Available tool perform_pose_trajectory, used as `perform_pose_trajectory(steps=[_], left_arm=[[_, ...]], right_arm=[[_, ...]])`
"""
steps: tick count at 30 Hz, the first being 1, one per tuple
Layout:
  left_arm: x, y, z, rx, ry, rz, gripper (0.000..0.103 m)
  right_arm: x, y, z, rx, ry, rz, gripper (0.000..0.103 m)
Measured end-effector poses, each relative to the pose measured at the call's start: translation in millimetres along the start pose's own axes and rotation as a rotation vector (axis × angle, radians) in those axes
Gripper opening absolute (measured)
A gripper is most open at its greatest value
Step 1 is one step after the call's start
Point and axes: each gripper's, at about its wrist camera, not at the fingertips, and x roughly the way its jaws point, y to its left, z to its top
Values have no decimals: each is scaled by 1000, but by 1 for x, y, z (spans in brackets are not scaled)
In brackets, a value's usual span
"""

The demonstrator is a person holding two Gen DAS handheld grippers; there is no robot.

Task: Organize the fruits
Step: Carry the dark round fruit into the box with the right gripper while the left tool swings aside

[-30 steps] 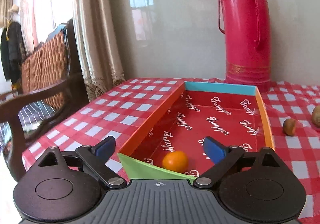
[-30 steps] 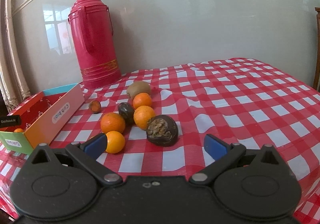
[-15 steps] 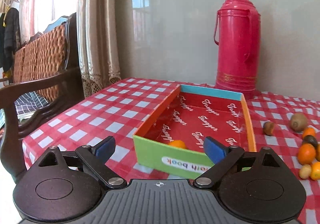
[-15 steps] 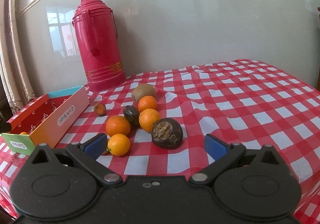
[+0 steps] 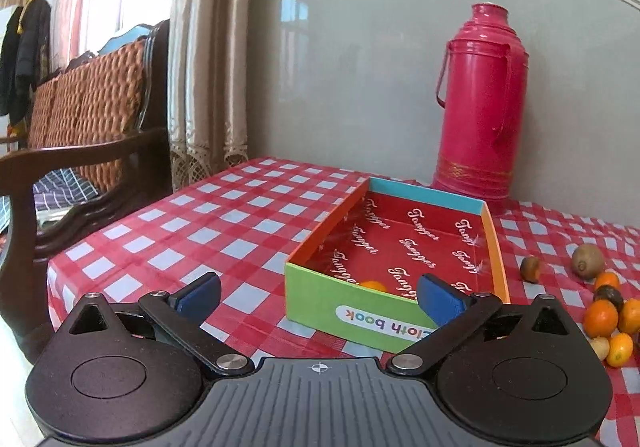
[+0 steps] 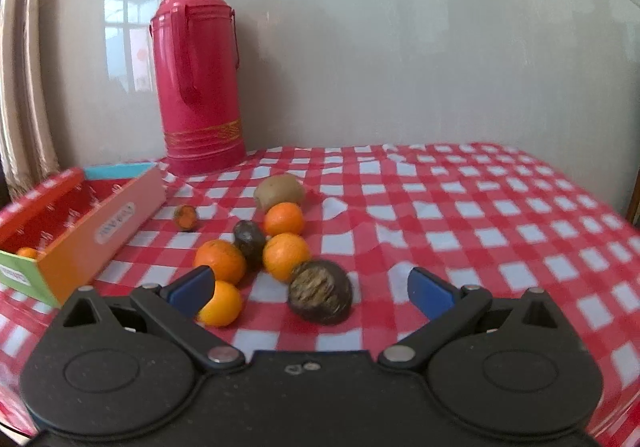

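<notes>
A shallow box (image 5: 400,323) with a green near wall and a red inside stands on the checked cloth. One small orange (image 5: 374,286) lies in its near end. My left gripper (image 5: 318,289) hovers just short of that wall, its jaws opening, with nothing between them. In the right wrist view, the loose fruit lies in a cluster: several oranges (image 6: 286,256), a kiwi (image 6: 280,189), a big dark wrinkled fruit (image 6: 320,291) and a smaller dark one (image 6: 249,237). My right gripper (image 6: 310,287) is open just in front of the cluster, holding nothing. The box (image 6: 100,231) is to its left.
A tall pink thermos (image 5: 480,107) stands behind the box by the wall. A small brown fruit (image 6: 185,217) lies apart near the box. A wooden chair (image 5: 80,151) and a curtain (image 5: 208,67) are off the table's left edge. Bare cloth (image 6: 500,227) stretches right of the fruit.
My left gripper has drawn back from above the box, so the whole box and the fruit cluster at the right now show. The right gripper has barely shifted.
</notes>
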Motion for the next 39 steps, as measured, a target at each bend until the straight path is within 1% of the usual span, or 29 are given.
perform_pose_trajectory(steps=[1, 3, 4, 5, 7, 10, 12, 13, 14, 21, 24, 26, 28, 32, 36, 39], left_arm=[[0, 1, 0, -5, -1, 3, 103], [0, 5, 0, -14, -3, 10, 103], [0, 7, -1, -17, -3, 12, 103], [0, 9, -1, -21, -3, 15, 103], [0, 12, -1, -27, -2, 23, 103], [2, 17, 0, -40, -1, 34, 103], [3, 20, 0, -47, 3, 37, 103], [3, 22, 0, -50, 3, 39, 103], [3, 23, 1, -53, 1, 42, 103], [4, 35, 0, -79, 5, 66, 103], [3, 43, 0, -101, 7, 77, 103], [3, 49, -1, -115, 5, 91, 103], [3, 56, -1, -126, 6, 110, 103], [1, 74, -3, -155, 3, 154, 103], [-1, 93, -6, -171, -3, 196, 103], [-4, 108, -9, -185, -6, 228, 103]], right_arm=[[6, -1, 1, -3, 11, -3, 97], [17, -5, 3, 15, 38, 7, 86], [20, -7, 2, 25, 46, 10, 75], [24, -8, 2, 35, 58, 9, 65], [30, -9, 0, 53, 82, 19, 63], [37, -8, -2, 62, 106, 27, 52], [41, -6, -4, 60, 120, 24, 50], [42, -6, -4, 64, 123, 27, 41], [42, -7, -5, 70, 126, 32, 38], [38, -8, -4, 89, 106, 56, 37], [27, -9, -1, 95, 40, 66, 37], [22, -6, 2, 95, 8, 90, 37], [18, 0, 5, 93, -10, 131, 37], [18, 27, 14, 60, -31, 233, 37], [23, 69, 26, 32, -42, 364, 37], [26, 103, 35, -16, -53, 443, 37]])
